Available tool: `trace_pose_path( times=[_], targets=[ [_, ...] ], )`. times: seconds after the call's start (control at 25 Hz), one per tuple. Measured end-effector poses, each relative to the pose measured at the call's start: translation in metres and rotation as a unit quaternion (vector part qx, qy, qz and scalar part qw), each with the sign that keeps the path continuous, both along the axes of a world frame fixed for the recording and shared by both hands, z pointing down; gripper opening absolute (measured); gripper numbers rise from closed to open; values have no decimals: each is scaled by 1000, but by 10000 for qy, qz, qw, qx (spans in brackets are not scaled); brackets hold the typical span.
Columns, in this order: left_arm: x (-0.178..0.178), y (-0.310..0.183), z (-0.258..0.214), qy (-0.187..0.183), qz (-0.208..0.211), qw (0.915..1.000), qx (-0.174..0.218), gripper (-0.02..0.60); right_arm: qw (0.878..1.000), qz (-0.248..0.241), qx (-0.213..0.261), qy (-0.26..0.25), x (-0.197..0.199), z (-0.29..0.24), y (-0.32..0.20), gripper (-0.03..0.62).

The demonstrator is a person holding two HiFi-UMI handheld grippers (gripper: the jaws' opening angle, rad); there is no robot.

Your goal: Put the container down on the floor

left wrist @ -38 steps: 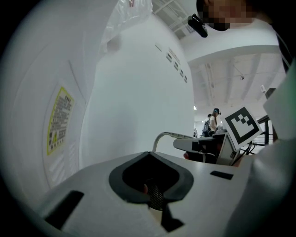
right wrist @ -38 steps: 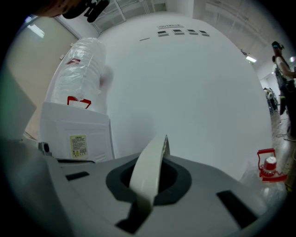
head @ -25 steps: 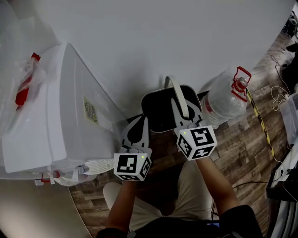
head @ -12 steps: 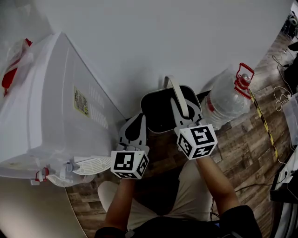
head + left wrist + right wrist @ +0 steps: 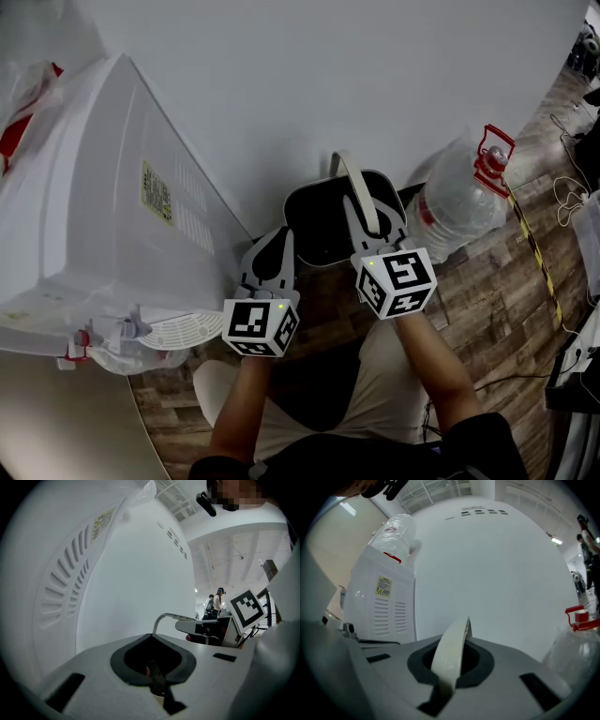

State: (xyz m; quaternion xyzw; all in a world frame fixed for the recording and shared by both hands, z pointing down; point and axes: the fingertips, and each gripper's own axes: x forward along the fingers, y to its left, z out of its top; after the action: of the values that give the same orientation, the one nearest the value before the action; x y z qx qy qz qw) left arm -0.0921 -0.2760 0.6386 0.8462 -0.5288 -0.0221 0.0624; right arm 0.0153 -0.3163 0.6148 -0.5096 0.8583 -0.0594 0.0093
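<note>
While the right hand-held gripper is clamped on the dark container's white handle, the lowering is under way. The container sits by the wall, above the floor. The left hand-held gripper is closed and empty. Next, ease down until the base rests, then release.

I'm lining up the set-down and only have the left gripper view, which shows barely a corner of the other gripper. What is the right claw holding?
Observer: The right claw is shut on the container's white handle, which runs up between its jaws.
Operator: Where is the container itself?
Observer: In the head view the dark container is just ahead of both grippers, against the white wall.
Operator: Anything beside it?
Observer: A large clear water bottle with a red cap is to its right, on the wood floor.
</note>
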Motion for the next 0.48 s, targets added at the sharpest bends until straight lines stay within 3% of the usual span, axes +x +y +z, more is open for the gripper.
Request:
trace_pose_path(
  times=[0.2, 0.48],
  targets=[
    [-2, -2, 5, -28, -53, 10000, -3, 17, 10000, -39, -11, 6, -1, 5, -1, 28],
    [0, -2, 28, -63, -69, 9995, -305, 17, 9996, -70, -240, 138, -10, 30, -2, 29]
  ],
)
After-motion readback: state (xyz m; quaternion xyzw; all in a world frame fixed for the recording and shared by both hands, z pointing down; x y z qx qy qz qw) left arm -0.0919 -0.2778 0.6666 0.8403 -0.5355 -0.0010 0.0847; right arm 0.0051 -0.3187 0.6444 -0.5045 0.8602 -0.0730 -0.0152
